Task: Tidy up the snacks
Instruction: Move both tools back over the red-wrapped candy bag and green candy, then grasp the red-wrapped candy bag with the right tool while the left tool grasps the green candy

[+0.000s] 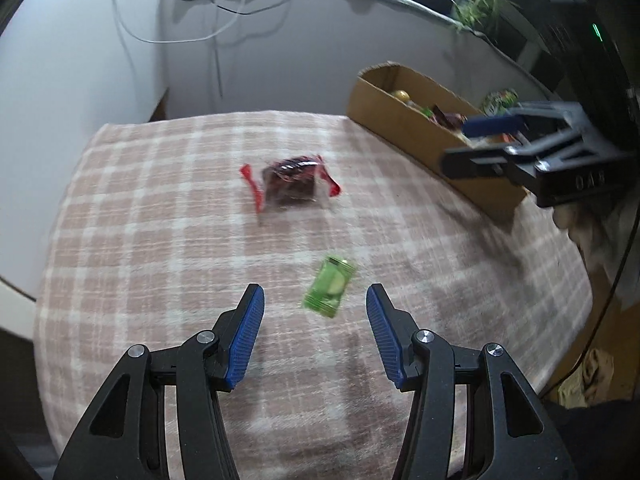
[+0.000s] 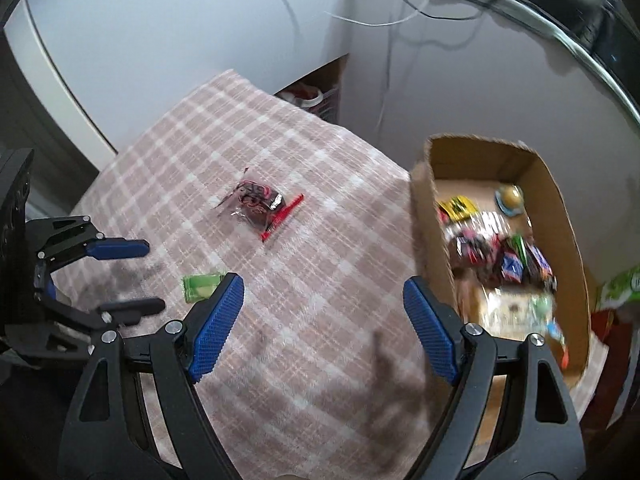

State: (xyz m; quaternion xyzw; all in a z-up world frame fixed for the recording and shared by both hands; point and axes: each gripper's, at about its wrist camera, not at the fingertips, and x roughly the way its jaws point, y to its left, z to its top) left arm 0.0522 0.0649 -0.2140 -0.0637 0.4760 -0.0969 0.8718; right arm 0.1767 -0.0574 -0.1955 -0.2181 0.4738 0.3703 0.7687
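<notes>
Looking over a table draped in a pink and white checked cloth point(image 1: 160, 208), I judge the sorting to be mostly done. The biggest thing on it is an open cardboard box point(image 2: 432, 208) along the cloth's right side, already holding a jumble of bright wrapped snacks point(image 2: 504, 256) too blurred to name one by one. Two snacks lie loose on the cloth, well apart from the box: a dark treat in a clear wrapper with red ends point(image 1: 290, 184) near the middle, and closer to me a small green packet point(image 1: 329, 286). My left gripper point(image 1: 315, 300) hangs over the green packet with its blue pads spread wide, gripping nothing. My right gripper point(image 2: 323, 292) is likewise wide open and empty, just beside the box's near wall. Both loose snacks are left to box.
</notes>
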